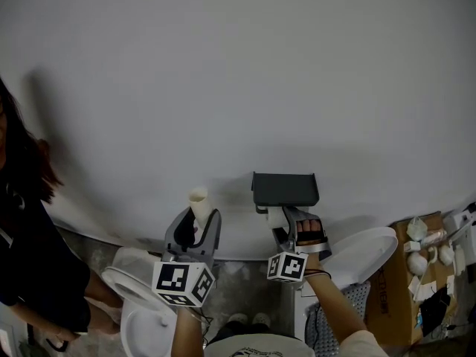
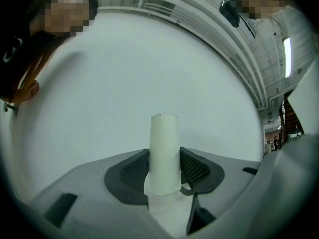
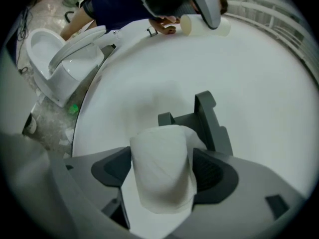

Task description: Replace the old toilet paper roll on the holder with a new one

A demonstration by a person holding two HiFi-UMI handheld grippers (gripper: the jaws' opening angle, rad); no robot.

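Observation:
The empty cardboard tube (image 2: 164,148) stands upright between my left gripper's (image 2: 164,172) pads, which press on its lower part; in the head view that tube (image 1: 198,203) sticks up beside the wall, left of the holder. The dark grey holder (image 1: 285,189) is fixed to the white wall. My right gripper (image 1: 285,220) points at its underside with the new white roll (image 3: 162,171) between the jaws. The pads stand at the roll's sides without squeezing it. The holder's bracket (image 3: 210,121) shows just behind the roll.
A white toilet (image 1: 137,303) stands at lower left, and another white toilet part (image 1: 364,253) at the right. A cardboard box (image 1: 405,274) with small white items sits at far right. A person in dark clothes (image 1: 30,266) stands at the left edge.

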